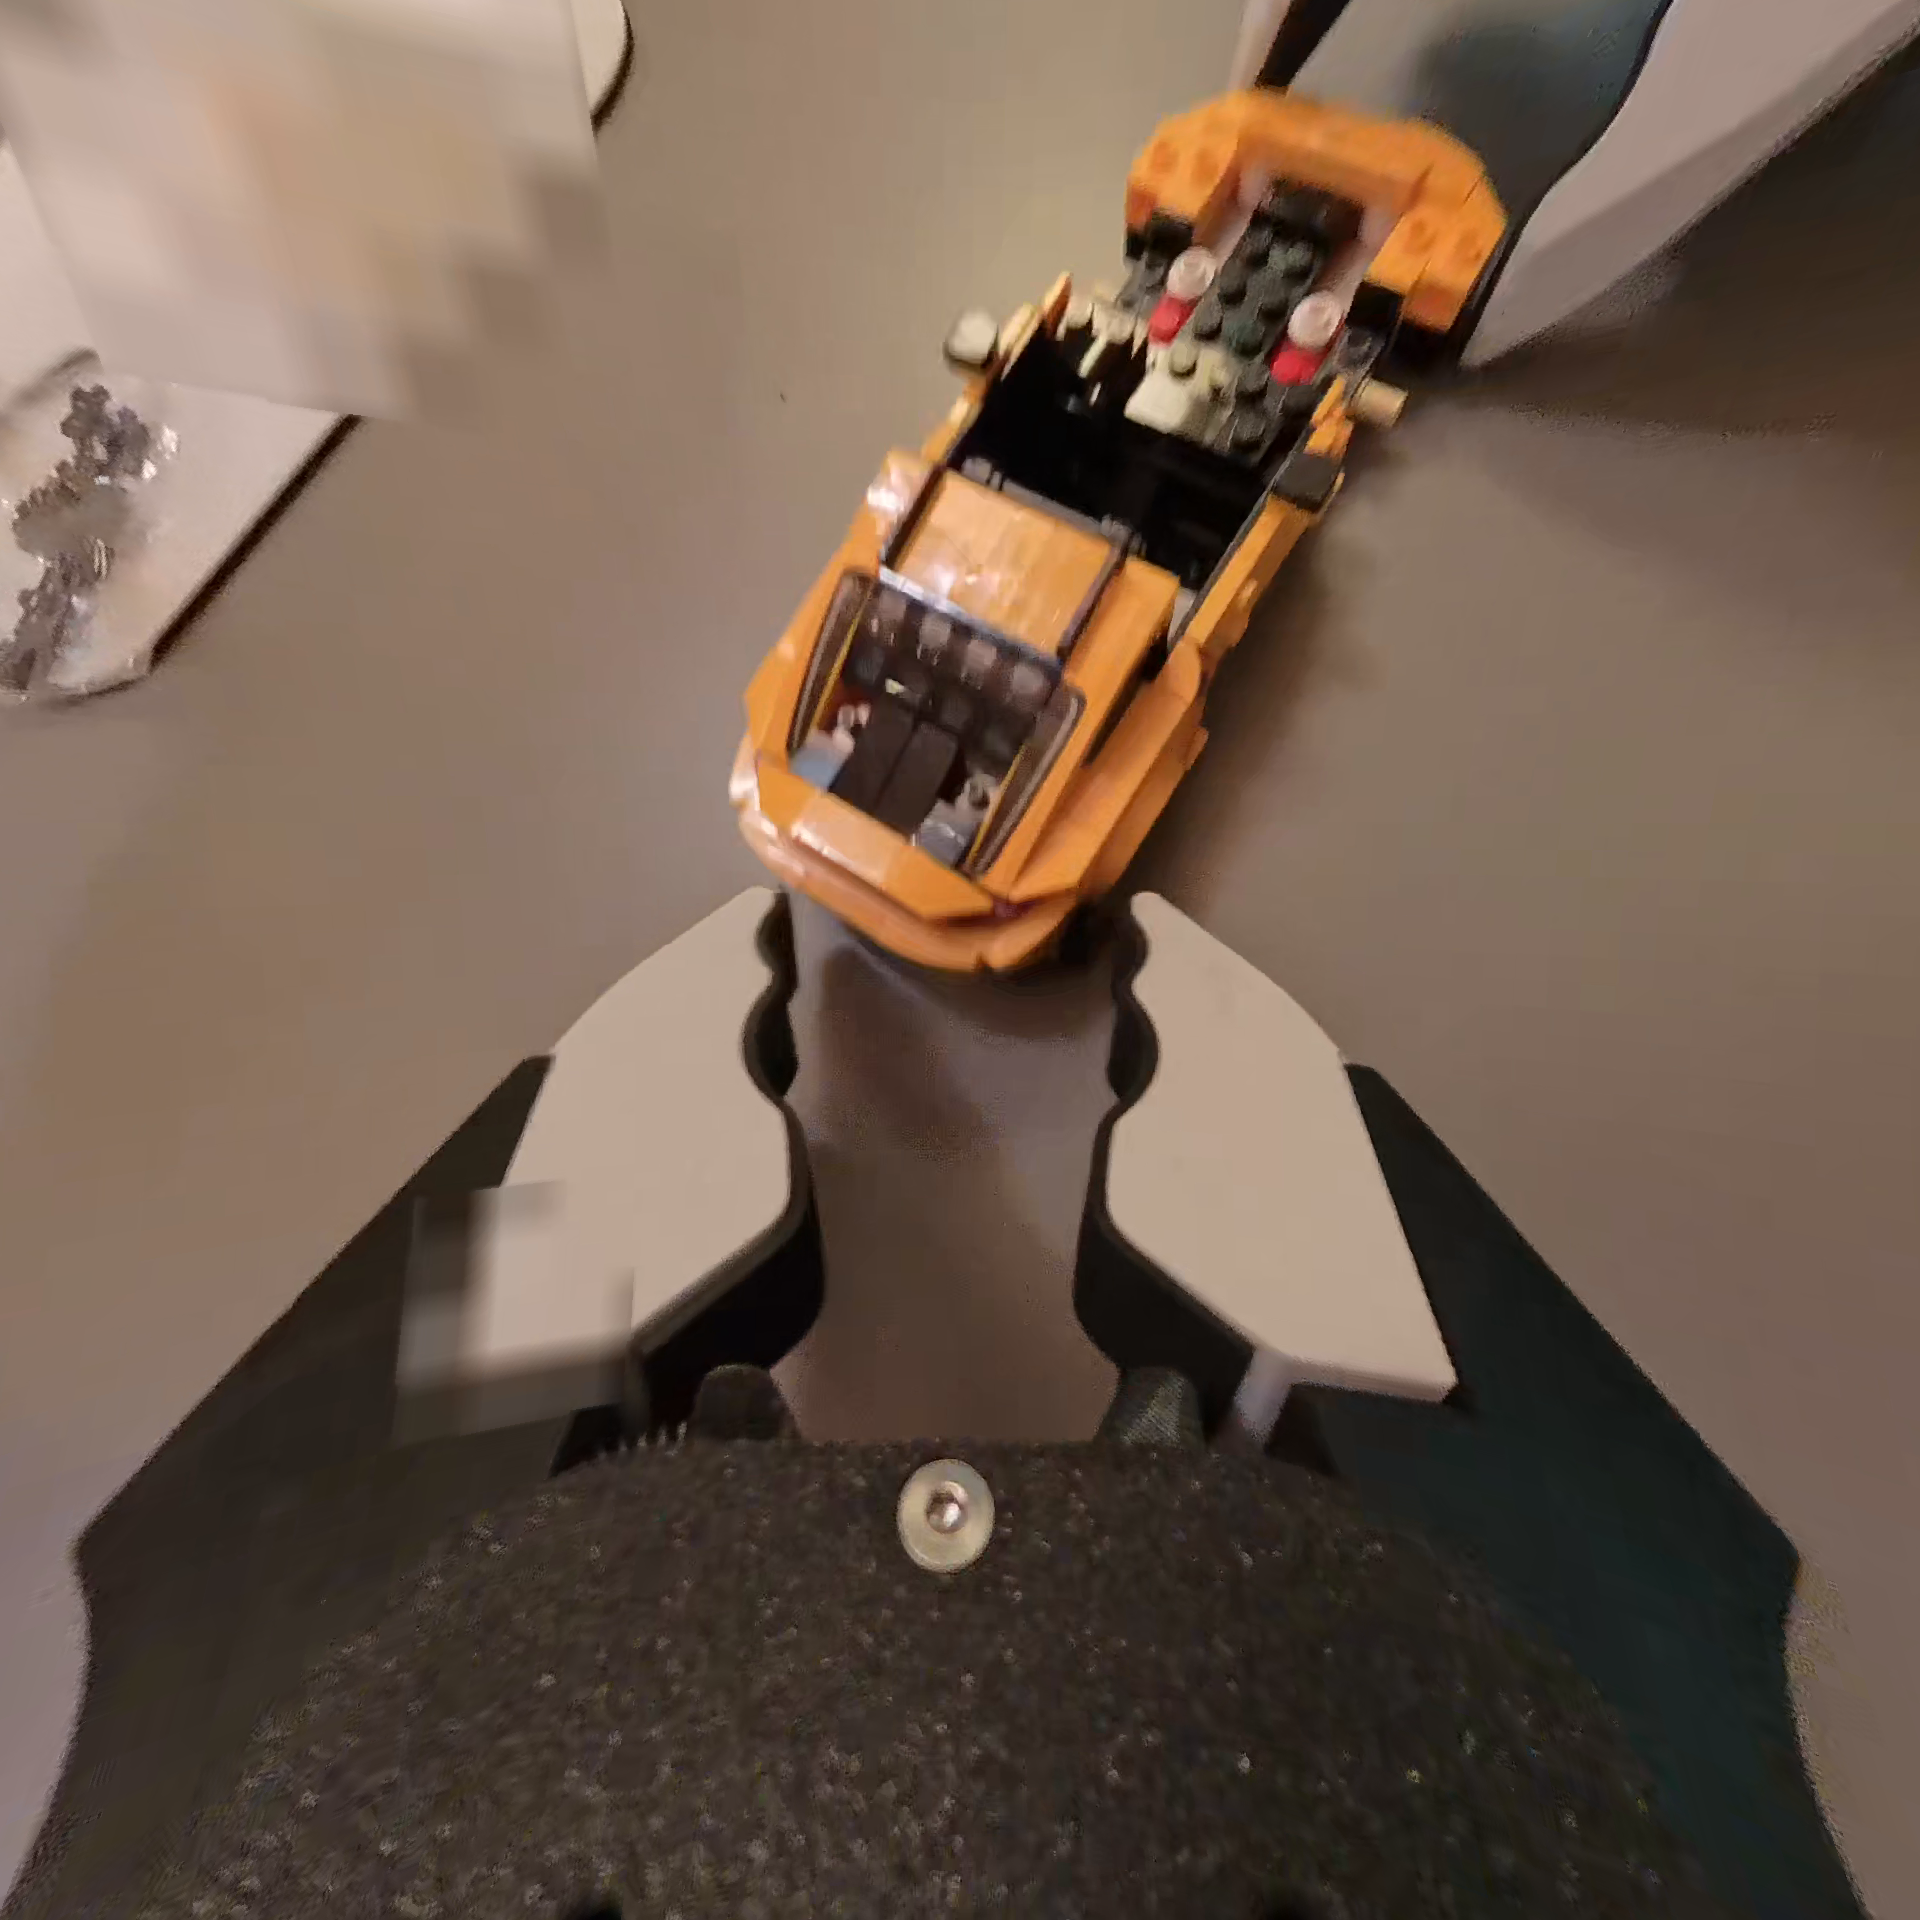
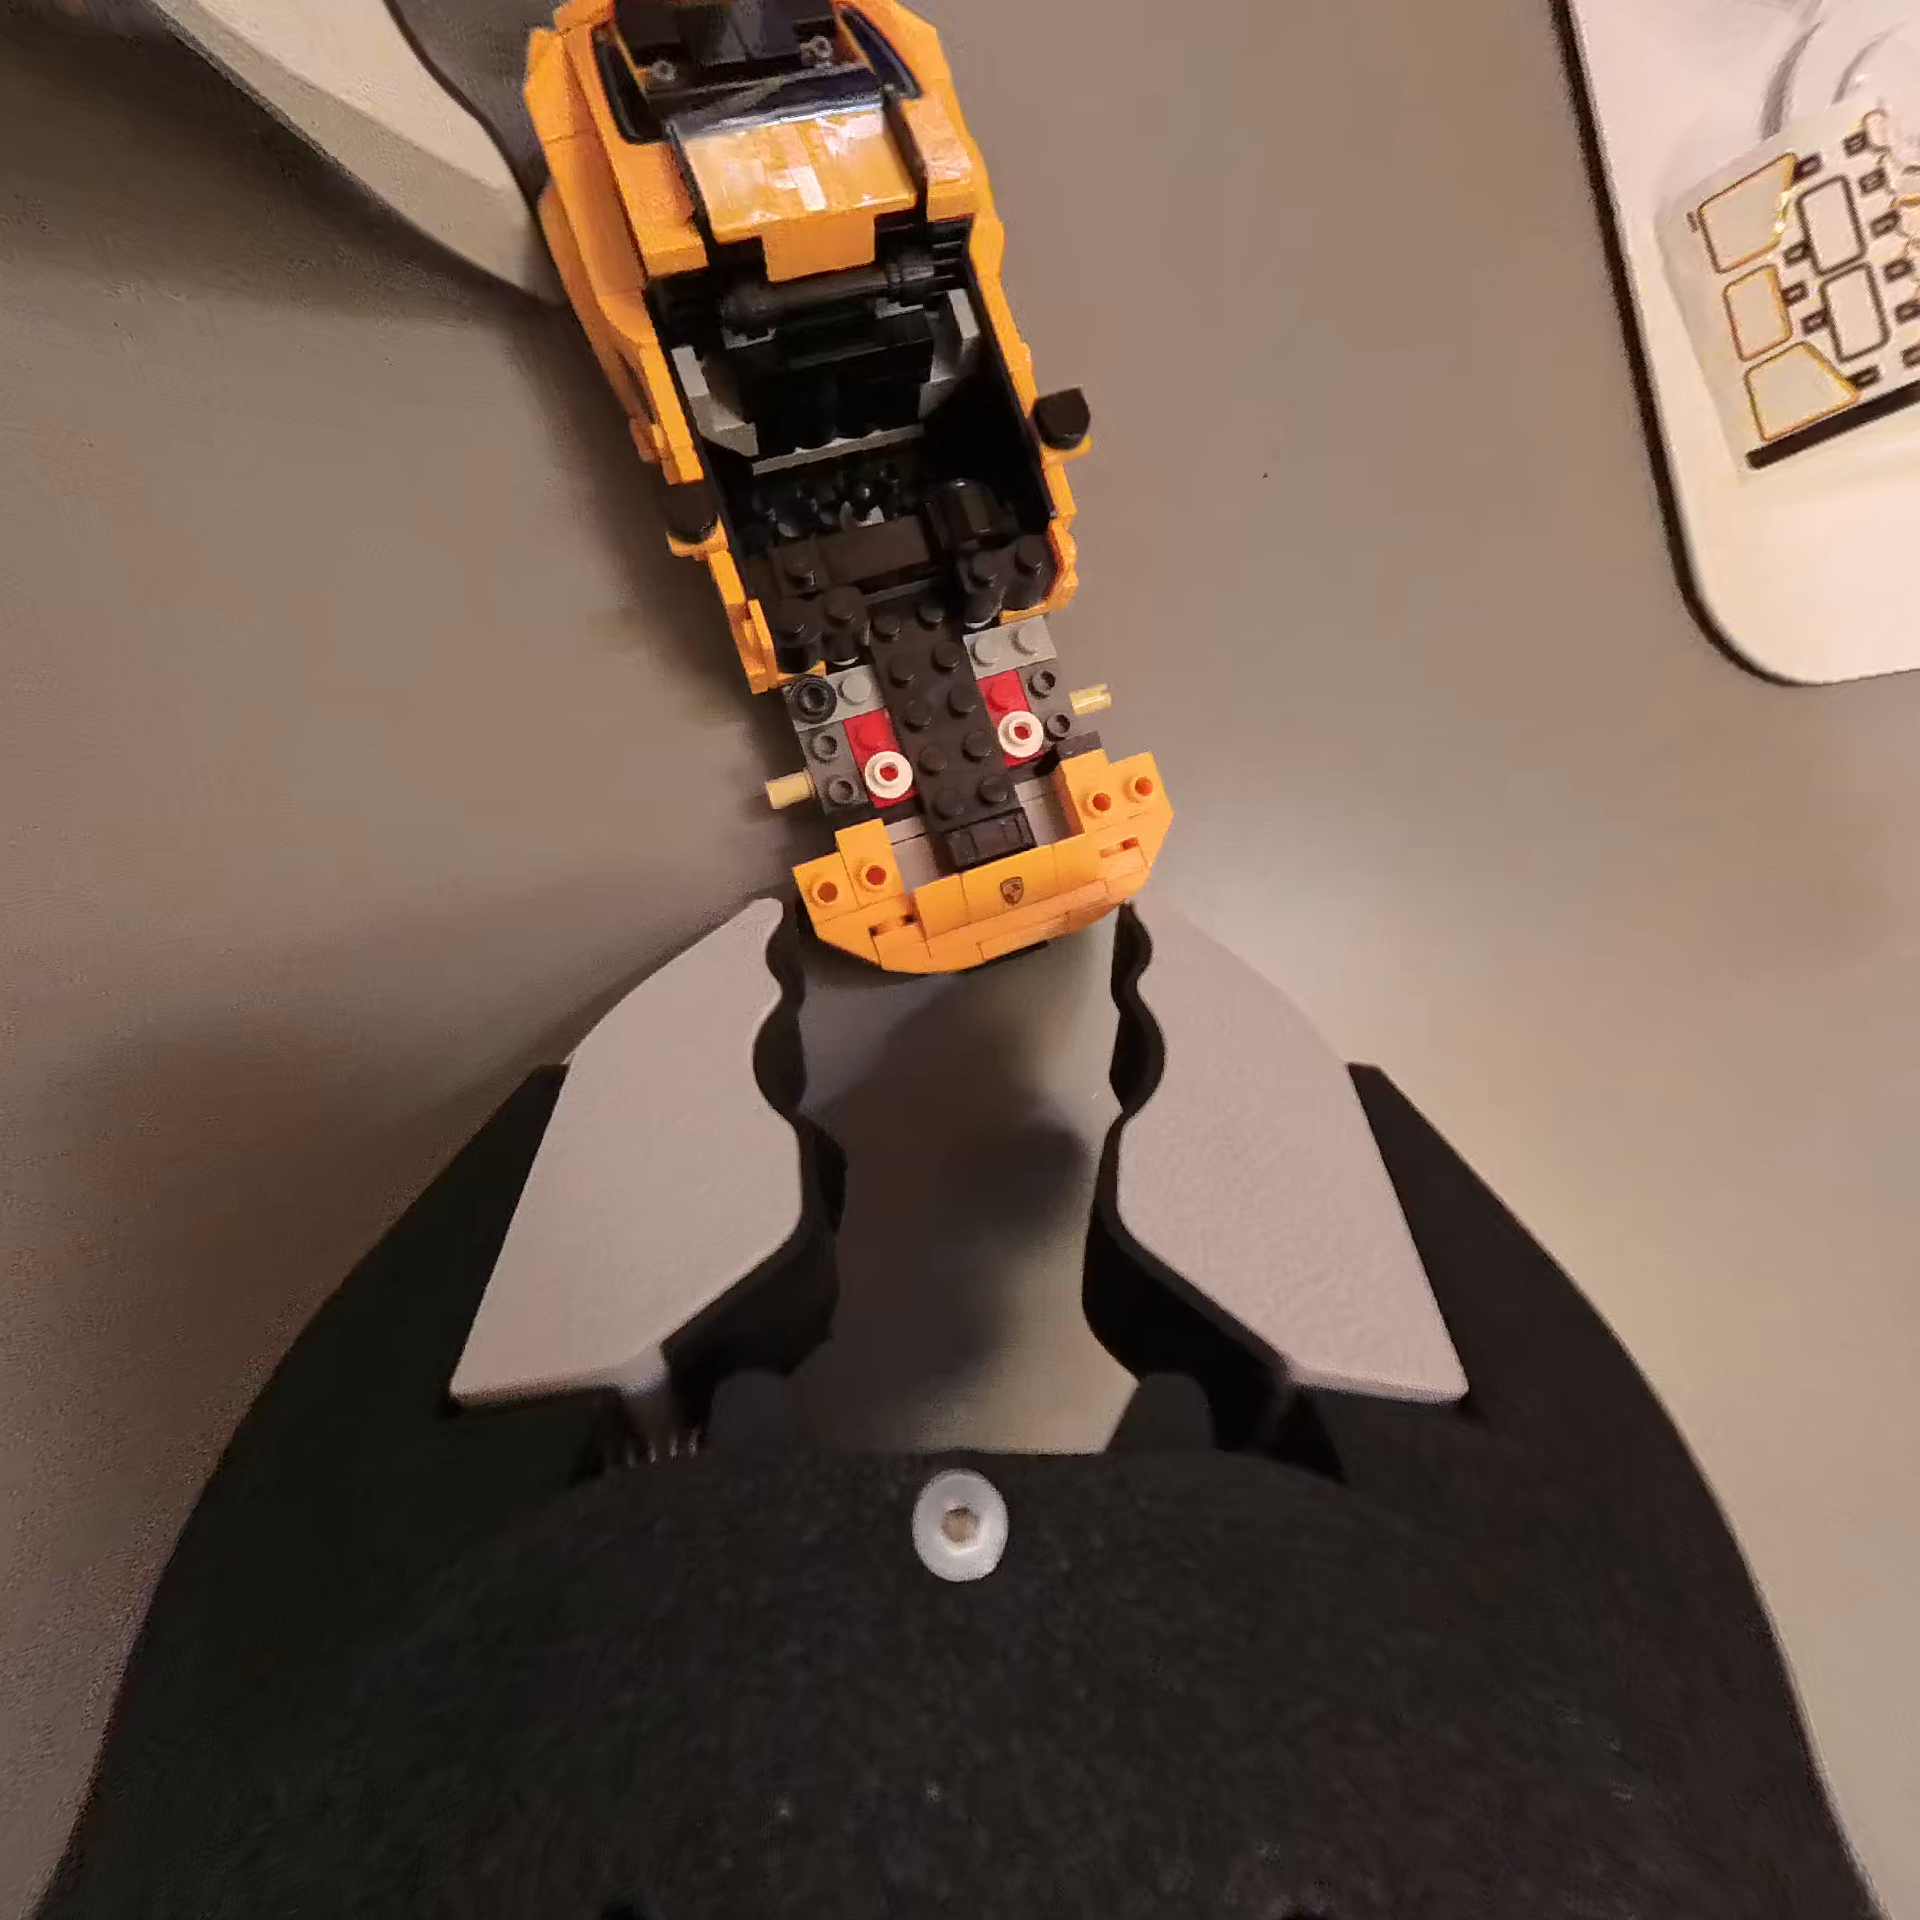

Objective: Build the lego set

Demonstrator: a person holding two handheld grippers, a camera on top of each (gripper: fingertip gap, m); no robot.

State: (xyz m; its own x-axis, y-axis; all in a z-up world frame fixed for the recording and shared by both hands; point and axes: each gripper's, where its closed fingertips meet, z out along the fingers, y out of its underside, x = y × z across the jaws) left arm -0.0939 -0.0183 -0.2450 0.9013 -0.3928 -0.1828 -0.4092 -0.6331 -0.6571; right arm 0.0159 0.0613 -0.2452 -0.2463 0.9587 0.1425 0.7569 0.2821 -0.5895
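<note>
A partly built orange lego car (image 1: 997, 582) lies on the grey table, its cabin and black studded front section open on top. In the left wrist view its rear end sits just between my left gripper's (image 1: 956, 904) open fingertips. In the right wrist view the car (image 2: 810, 177) points its badge-bearing nose at my right gripper (image 2: 951, 914), whose open fingertips flank the nose. I cannot tell whether either gripper touches the car. Each gripper's grey finger shows at the far end in the other's view, the right's finger (image 1: 1662, 156) and the left's finger (image 2: 343, 104).
A clear bag of small dark pieces (image 1: 73, 520) lies on a white sheet at the far left of the left wrist view. A sticker sheet (image 2: 1808, 301) lies on a white tray (image 2: 1766, 582) at the upper right of the right wrist view.
</note>
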